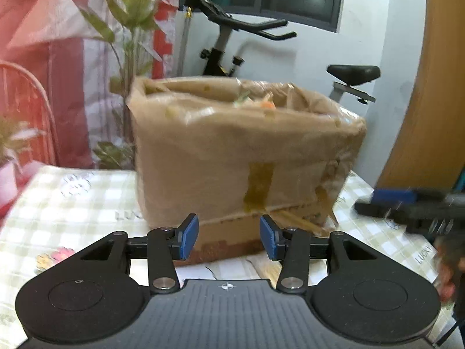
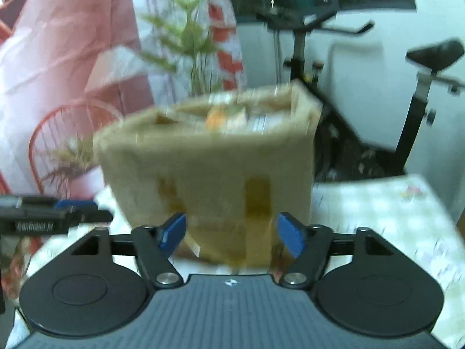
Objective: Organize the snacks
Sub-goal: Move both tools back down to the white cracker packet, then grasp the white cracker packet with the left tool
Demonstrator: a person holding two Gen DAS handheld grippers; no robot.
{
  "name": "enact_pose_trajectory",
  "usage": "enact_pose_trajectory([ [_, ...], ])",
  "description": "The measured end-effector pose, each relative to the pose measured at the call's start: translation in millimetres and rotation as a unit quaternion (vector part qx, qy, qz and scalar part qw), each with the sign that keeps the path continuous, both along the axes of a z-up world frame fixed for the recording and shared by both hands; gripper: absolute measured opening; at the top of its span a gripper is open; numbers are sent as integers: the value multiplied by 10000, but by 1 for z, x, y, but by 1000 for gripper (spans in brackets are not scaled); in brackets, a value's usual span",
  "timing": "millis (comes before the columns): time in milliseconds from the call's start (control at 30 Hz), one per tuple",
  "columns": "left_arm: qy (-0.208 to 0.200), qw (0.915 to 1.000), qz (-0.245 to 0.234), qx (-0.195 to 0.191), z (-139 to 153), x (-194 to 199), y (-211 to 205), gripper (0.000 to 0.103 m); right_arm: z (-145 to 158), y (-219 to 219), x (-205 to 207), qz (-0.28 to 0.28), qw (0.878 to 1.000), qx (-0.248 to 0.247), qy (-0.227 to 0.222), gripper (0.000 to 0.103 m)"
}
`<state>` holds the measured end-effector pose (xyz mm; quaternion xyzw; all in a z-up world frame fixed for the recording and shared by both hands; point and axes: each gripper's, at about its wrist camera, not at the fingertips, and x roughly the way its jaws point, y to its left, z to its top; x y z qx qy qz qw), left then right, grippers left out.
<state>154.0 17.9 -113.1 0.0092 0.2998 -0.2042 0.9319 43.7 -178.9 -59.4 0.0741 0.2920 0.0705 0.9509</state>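
A taped brown cardboard box (image 1: pixel 241 157) stands on the checked tablecloth (image 1: pixel 72 200), its top open with snack packets (image 1: pixel 255 101) peeking out, orange and green. My left gripper (image 1: pixel 229 237) faces the box's lower front, open, with nothing between its blue pads. In the right wrist view the same box (image 2: pixel 209 174) appears blurred, with packets (image 2: pixel 229 117) at its top. My right gripper (image 2: pixel 231 235) is open in front of the box's base, holding nothing. Each gripper shows in the other's view: the right gripper (image 1: pixel 412 206) at the right edge, the left gripper (image 2: pixel 52 218) at the left edge.
Behind the table stands an exercise bike (image 1: pixel 232 43) against a white wall. A leafy plant (image 1: pixel 128 23) and pink curtain lie to the left, with a red wire chair (image 2: pixel 66 139). A wooden panel (image 1: pixel 430 87) rises at the right. Tablecloth extends right of the box (image 2: pixel 377 212).
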Motion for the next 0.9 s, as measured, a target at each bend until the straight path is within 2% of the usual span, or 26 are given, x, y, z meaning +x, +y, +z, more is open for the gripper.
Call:
enact_pose_trajectory([
  [167, 212, 9997, 34, 110, -22, 7, -3, 49, -47, 17, 7, 221, 9978, -148, 614, 74],
  [300, 368, 9992, 84, 120, -36, 12, -2, 49, -84, 38, 23, 494, 9911, -591, 1089, 74],
  [467, 526, 9984, 106, 200, -52, 13, -1, 49, -114, 59, 40, 674, 9846, -833, 1383, 75],
  [633, 572, 9980, 75, 243, -59, 19, -2, 49, -120, 68, 32, 965, 9796, -1168, 1317, 78],
  [900, 732, 9972, -78, 115, -73, 27, -22, 49, -116, 11, 16, 613, 9825, -1162, 1322, 77],
])
